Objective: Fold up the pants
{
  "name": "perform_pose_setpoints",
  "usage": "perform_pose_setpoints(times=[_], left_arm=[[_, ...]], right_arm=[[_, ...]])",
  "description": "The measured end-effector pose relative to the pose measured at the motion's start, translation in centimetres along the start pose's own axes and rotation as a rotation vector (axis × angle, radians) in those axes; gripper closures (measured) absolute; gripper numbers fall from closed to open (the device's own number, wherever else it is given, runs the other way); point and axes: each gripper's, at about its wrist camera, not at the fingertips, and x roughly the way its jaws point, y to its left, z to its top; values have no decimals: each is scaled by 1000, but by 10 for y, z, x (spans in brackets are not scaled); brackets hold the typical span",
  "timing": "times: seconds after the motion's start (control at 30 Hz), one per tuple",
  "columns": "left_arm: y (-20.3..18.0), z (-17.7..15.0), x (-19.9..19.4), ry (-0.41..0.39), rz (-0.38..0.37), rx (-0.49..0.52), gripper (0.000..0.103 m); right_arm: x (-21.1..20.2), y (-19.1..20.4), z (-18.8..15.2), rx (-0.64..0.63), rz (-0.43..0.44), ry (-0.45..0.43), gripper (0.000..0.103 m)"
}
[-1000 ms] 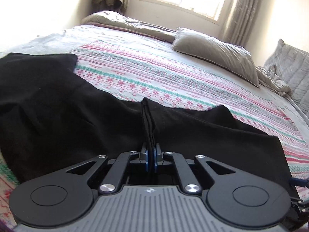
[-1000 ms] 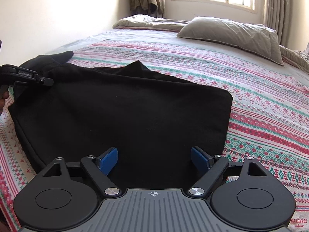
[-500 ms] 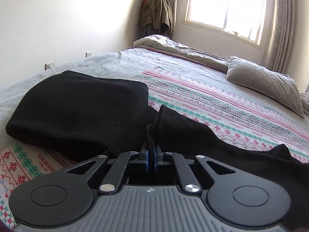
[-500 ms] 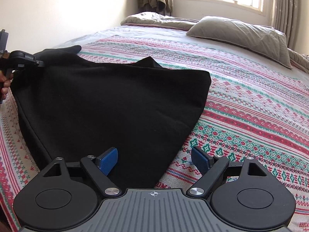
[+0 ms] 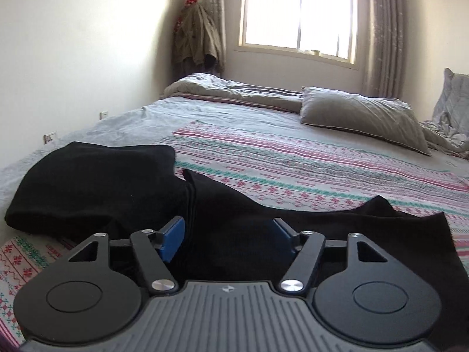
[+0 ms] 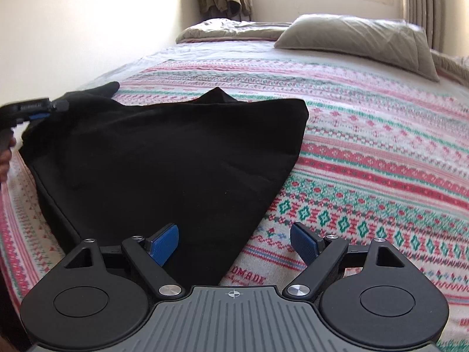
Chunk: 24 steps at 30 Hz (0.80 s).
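Left wrist view: left gripper point(image 5: 227, 236), jaws just opened, wide apart over a raised fold of the black pants point(image 5: 117, 184); pads clear of the cloth, probably to let the fold settle.
Right wrist view: right gripper point(image 6: 234, 243), jaws wide, empty, over the hem corner at 6 o'clock.
Pants: lying on the patterned bedspread point(image 6: 381, 152).
Far: pillow point(image 5: 360, 117) at 1 o'clock.

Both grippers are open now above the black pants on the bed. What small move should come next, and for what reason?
Probably bring the left gripper, whose jaws have just been opening and grip nothing now, onto the bunched fold of the black pants ahead of it and flatten it. The right gripper is open at the near tapered end, and the far part looks lumpy, so the fold seems unfinished.
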Motion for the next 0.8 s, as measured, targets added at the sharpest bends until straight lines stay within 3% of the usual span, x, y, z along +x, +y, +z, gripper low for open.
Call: perform_pose_setpoints(times=[0.2, 0.33, 0.47, 0.57, 0.67, 0.8], left_arm=[[-51, -27, -13, 86, -241, 81, 9], [-82, -43, -22, 117, -373, 159, 6], [-101, -53, -25, 95, -396, 280, 3], [-106, -58, -23, 95, -409, 317, 3], [-103, -60, -22, 78, -491, 333, 3], [-86, -55, 18, 203, -443, 292, 4]], right_arm=[[-8, -12, -7, 112, 101, 21, 17], [-15, -17, -12, 163, 150, 27, 18], [-22, -21, -17, 215, 212, 35, 18], [-27, -23, -22, 240, 236, 42, 19], [-31, -24, -24, 238, 230, 42, 19], [-30, -23, -26, 222, 215, 45, 19]])
